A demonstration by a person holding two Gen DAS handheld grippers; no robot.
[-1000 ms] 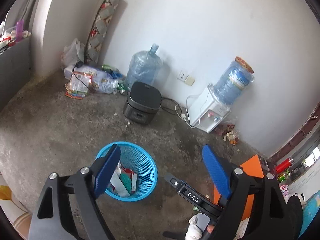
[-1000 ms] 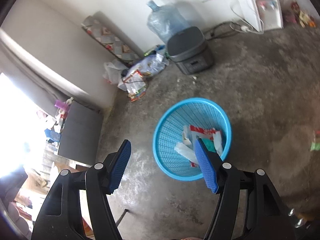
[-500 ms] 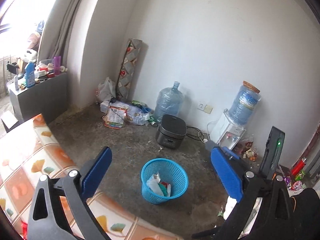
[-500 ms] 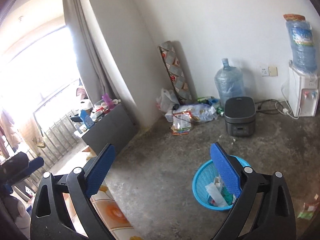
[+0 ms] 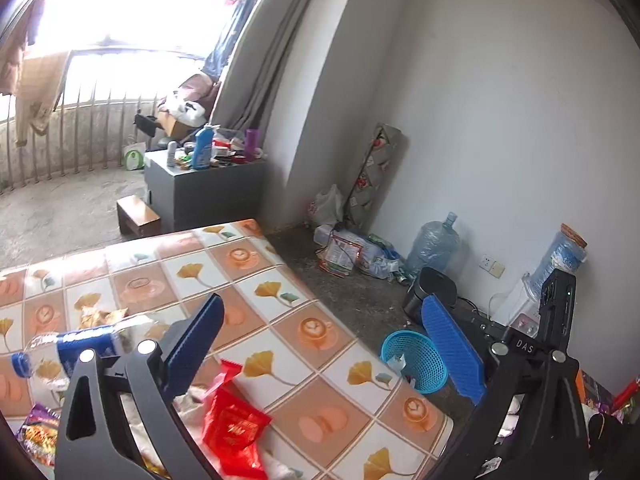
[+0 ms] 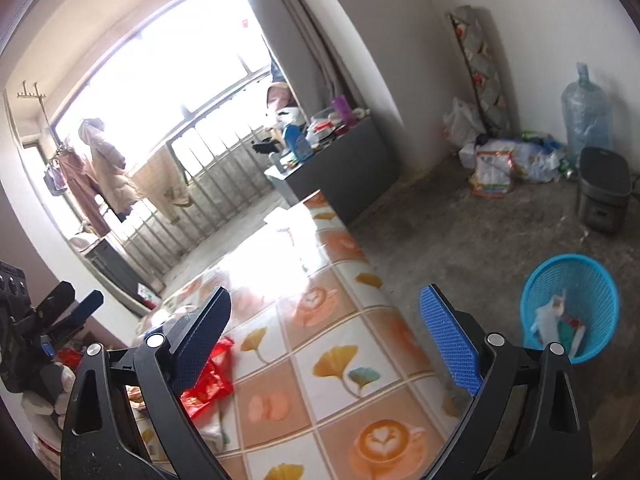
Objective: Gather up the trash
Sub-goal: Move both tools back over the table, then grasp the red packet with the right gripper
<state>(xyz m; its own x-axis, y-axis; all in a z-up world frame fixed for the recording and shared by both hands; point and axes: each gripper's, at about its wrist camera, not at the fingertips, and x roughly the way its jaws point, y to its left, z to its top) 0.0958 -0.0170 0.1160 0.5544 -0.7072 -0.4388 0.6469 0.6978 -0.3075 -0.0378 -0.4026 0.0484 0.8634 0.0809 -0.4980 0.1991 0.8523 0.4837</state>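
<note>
Concrete floor beside the table (image 5: 280,312) holds the blue basket (image 5: 416,360), already part-filled. I read the task as midway: red wrapper (image 5: 230,424) and bottle (image 5: 76,346) remain on the table, well apart from the basket. Left gripper (image 5: 320,344) and right gripper (image 6: 326,334) gape wide, holding nothing.

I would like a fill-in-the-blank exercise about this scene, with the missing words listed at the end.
1. The basket on the floor is ____ in colour.
2. The red packet lies on the ____.
3. Both the left gripper and the right gripper have their jaws ____.
4. The plastic bottle on the table has a ____ label.

Missing words: blue; table; open; blue
</note>
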